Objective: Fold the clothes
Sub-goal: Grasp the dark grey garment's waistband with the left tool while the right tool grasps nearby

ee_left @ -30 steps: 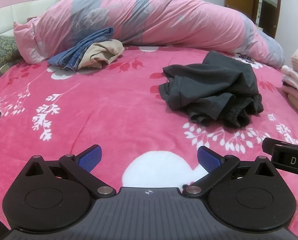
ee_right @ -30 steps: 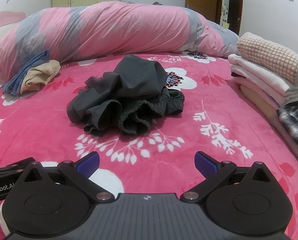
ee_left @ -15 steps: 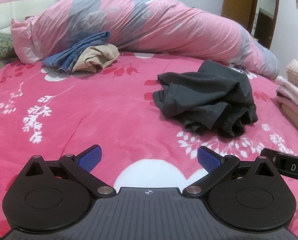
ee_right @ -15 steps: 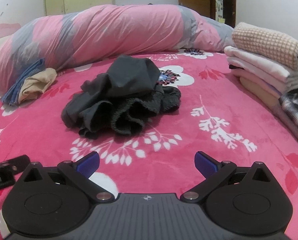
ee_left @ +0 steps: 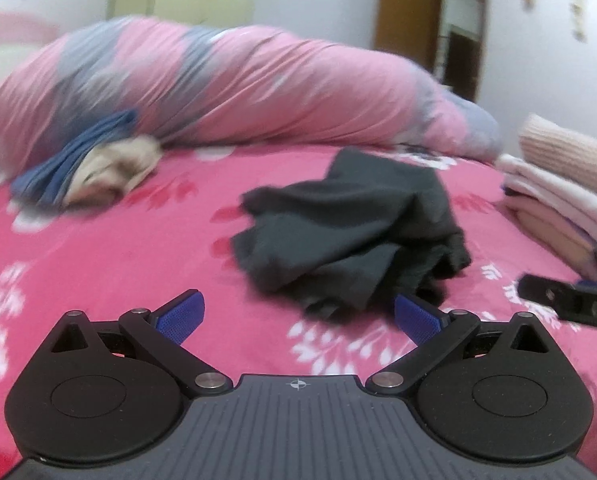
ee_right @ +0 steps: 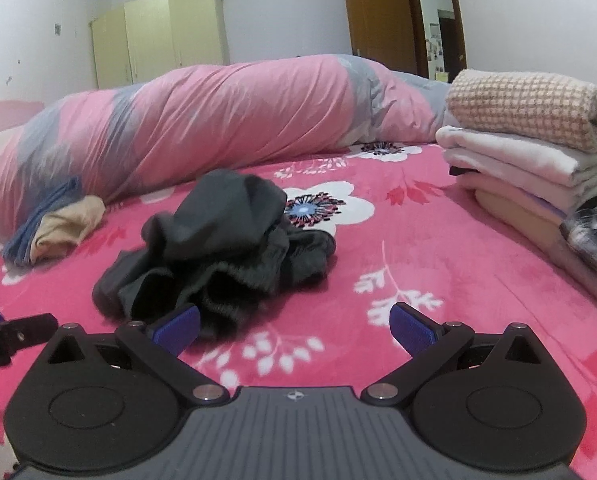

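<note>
While pink blanket (ee_right: pixel 438 248) lies bare between the shorts (ee_right: pixel 226 248) and the folded stack (ee_right: pixel 538 160) at the right edge, a duvet (ee_right: pixel 218 120) walls the far side. Crumpled shorts sit just ahead of both grippers, nearest the right gripper's (ee_right: pixel 294 330) left finger. Left gripper (ee_left: pixel 298 316) and right gripper hover low, side by side, jaws wide, holding nothing

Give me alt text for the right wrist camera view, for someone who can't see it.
An open right gripper hovers low over a pink floral blanket, just short of a crumpled dark grey garment. A stack of folded clothes sits to the right, a rolled pink duvet behind.
</note>
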Demonstrator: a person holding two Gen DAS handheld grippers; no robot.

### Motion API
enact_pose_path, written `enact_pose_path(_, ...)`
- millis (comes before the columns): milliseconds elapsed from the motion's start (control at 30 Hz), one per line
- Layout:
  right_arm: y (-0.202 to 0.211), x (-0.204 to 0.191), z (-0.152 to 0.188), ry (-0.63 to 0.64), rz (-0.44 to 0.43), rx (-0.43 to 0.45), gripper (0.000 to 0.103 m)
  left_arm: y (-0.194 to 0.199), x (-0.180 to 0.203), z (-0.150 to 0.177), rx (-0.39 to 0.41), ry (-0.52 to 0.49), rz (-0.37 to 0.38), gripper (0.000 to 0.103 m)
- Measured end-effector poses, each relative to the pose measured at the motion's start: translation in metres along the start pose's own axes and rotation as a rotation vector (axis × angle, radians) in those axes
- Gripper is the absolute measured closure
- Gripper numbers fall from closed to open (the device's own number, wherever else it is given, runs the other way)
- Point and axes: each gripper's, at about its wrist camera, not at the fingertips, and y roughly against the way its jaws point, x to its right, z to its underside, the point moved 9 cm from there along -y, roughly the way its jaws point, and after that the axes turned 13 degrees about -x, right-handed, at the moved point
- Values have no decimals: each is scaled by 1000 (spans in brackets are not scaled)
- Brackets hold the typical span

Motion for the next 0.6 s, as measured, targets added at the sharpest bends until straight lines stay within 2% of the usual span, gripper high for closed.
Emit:
enact_pose_path(133,-22,7,-15,12,-29,1,11,-22,26,-8,2,-127,33,13)
enact_pose_path(200,-36,12,-22,0,-57,-15,22,-36,37,-8,-17,-174,37,32)
enact_pose_path(233,-43,14,-25,-9,-75,-28,27,-40,41,-7,-25,-187,38,36)
enact_pose_path(267,-48,14,-26,-16,-97,-39,31,-45,44,-6,-31,-199,45,47)
enact_pose_path(300,-51,13,-27,-18,-124,-44,32,-49,49,-4,-35,-213,60,51)
enact_pose_path(367,-54,8,-26,-5,-181,-43,35,-51,57,2,-32,-241,95,51)
enact_pose_path(433,-55,1,-24,24,-239,-36,43,-54,66,8,-38,-273,122,54)
enact_pose_path(500,-59,-6,-22,55,-270,-44,44,-60,75,13,-55,-295,141,54)
enact_pose_path(600,-75,-13,-23,105,-244,-70,50,-75,81,11,-64,-283,133,53)
